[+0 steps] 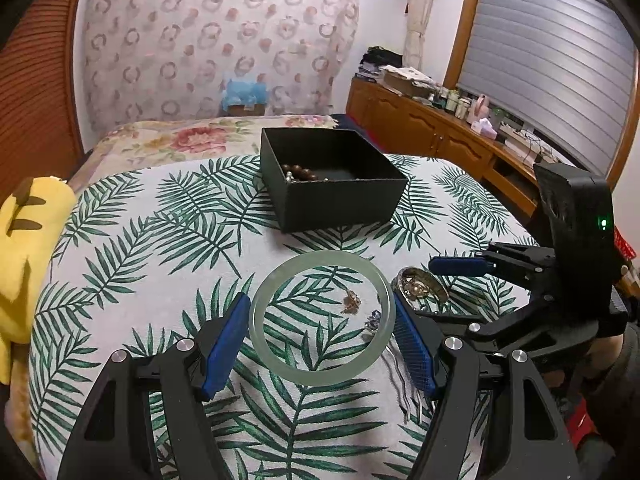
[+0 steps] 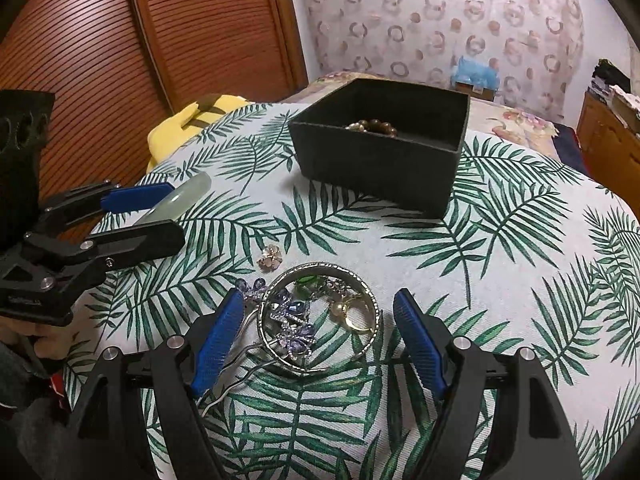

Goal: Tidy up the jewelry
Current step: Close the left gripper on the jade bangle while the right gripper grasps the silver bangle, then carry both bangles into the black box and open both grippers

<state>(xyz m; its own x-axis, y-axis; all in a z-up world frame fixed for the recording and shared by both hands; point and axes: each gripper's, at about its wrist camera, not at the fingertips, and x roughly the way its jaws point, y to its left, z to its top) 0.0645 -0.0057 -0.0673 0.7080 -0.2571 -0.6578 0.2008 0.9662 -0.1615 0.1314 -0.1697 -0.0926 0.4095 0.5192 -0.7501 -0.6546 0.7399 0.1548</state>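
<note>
The left gripper [image 1: 322,326] clasps the jade bangle [image 1: 322,319], near the black box [image 1: 344,200]. The right gripper [image 2: 320,334] straddles the silver bangle [image 2: 318,316], unclenched. Next, probably: carry the jade bangle boxward without slipping.

No legible text, labels or numbers. Faint embossed lettering on left gripper [image 2: 160,212] body, too small to read. Green indicator light lit on right gripper [image 1: 448,280] housing.

The black box [image 1: 336,184] wall hides most of the bead bracelet [image 1: 299,172]; the yellow plush toy [image 1: 28,264] is cut by the picture's left edge.
</note>
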